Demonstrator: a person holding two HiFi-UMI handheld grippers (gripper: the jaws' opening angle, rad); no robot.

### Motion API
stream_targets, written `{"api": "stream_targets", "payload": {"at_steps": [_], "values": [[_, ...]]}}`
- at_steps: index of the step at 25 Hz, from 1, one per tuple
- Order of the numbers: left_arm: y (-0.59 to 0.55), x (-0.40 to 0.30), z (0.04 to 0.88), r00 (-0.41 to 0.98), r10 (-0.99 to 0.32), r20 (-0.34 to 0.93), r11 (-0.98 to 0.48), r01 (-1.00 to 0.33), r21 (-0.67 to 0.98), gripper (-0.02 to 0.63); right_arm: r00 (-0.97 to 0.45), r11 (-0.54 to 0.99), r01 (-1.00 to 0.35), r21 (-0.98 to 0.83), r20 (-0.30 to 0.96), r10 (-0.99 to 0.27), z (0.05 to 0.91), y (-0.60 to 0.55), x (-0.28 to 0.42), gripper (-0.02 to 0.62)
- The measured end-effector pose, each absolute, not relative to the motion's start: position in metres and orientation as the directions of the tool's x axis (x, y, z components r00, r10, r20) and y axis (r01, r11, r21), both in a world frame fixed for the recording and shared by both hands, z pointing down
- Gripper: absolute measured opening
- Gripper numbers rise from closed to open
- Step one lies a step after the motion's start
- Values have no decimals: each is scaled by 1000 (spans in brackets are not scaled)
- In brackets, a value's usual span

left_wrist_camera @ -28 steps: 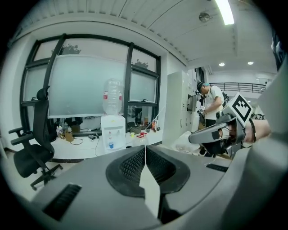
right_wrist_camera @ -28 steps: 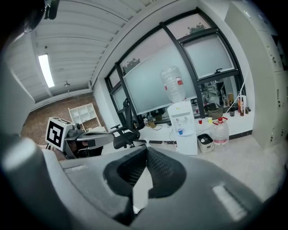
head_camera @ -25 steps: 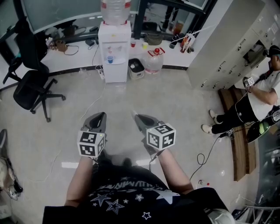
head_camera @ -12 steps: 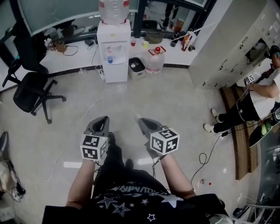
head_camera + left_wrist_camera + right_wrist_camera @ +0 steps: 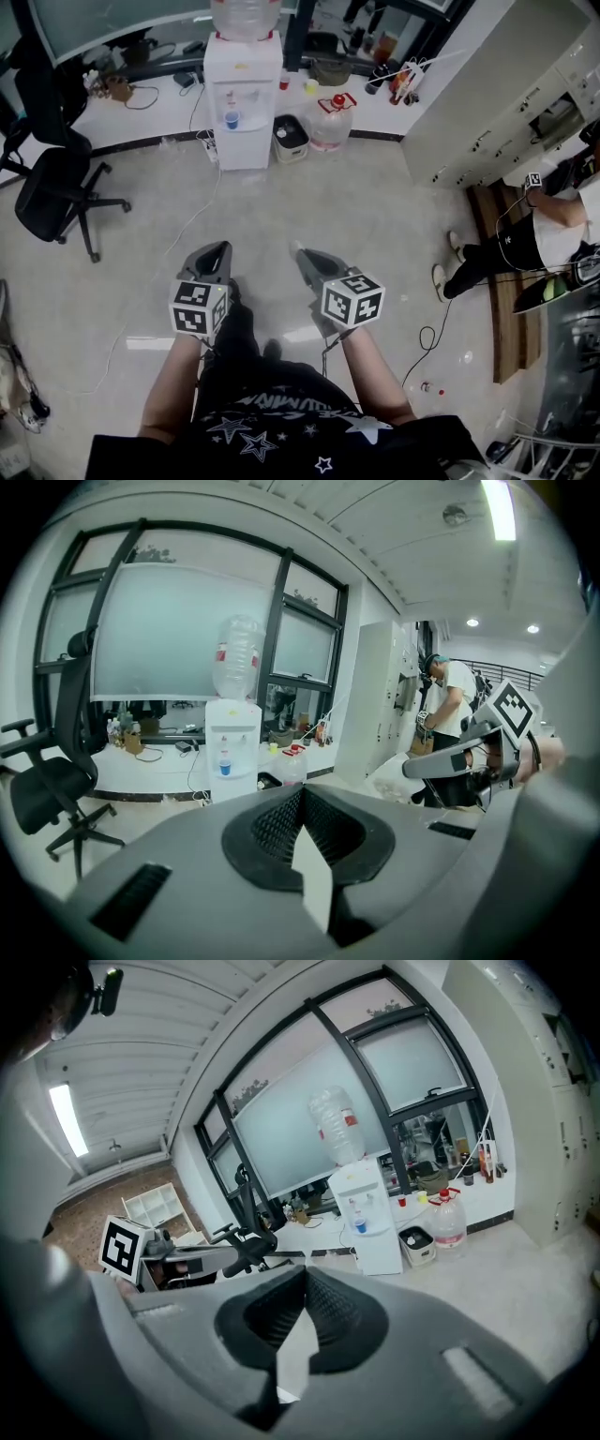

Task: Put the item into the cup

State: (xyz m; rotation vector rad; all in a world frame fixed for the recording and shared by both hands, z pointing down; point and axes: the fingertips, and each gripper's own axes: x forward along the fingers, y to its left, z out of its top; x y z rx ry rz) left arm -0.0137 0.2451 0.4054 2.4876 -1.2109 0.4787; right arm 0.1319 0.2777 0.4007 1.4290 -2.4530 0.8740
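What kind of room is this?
Probably an office or workroom. There is a water dispenser at the far side, a black swivel chair on the left, and pale cabinets along the right.

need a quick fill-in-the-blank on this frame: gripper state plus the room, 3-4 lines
1. The left gripper and right gripper both have their jaws ____, with nothing between them.
2. The office chair at the head view's left is ____ in colour.
3. The water jug on the floor near the water dispenser has a ____ cap.
4. The upturned bottle sits on ____ of the water dispenser.

Missing words: shut; black; red; top
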Motion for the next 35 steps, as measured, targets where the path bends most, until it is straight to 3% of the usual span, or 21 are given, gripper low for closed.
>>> {"api": "stream_targets", "payload": {"at_steps": [22,35], "values": [[41,-49,425,613,-643,458,-586,-780,220,8,-534,345,-831,-437,450,-716,402,54,80,0],[-42,-85,429,647,-618,447,-607,-754,252,8,-477,280,-859,-428,474,-740,408,-16,57,0]]}}
